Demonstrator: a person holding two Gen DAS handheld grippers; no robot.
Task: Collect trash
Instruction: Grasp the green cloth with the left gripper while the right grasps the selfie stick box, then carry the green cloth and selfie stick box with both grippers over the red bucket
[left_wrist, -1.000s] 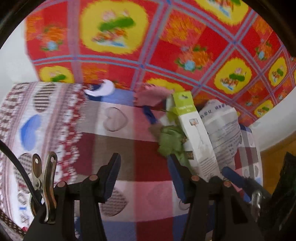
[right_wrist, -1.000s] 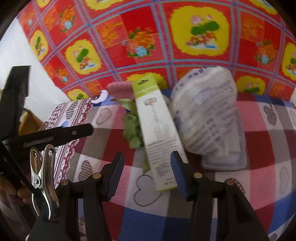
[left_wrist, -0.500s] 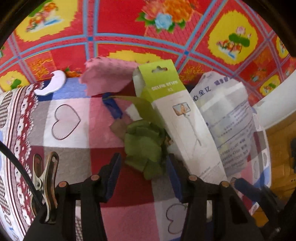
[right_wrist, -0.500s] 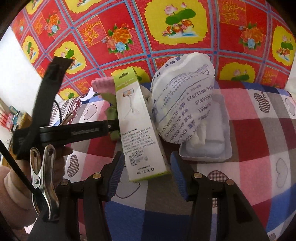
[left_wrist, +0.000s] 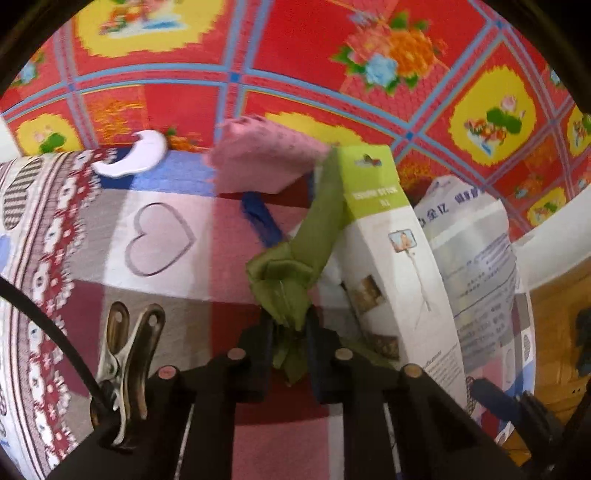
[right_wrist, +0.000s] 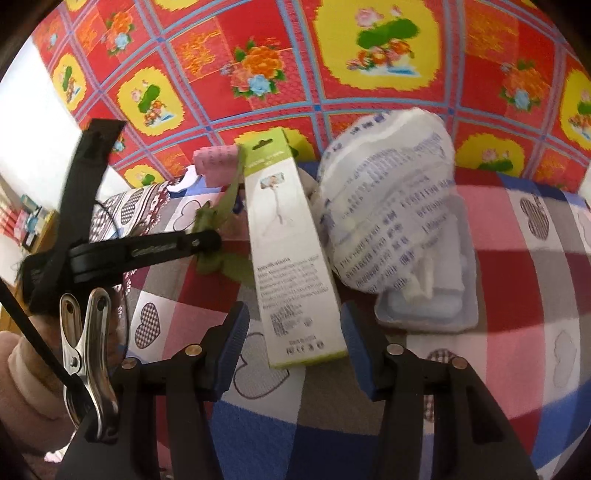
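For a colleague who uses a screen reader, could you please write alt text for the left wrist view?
The left gripper is pinched shut on a crumpled green scrap on a checked heart-print cloth. A white-and-green box and a printed white bag lie to its right, a pink piece behind.

Green wrapper's lower end hidden between left claw pads, box print blurred, unreadable

Red-and-yellow floral wall covering behind a heart-patterned checked tablecloth, wooden furniture beside.
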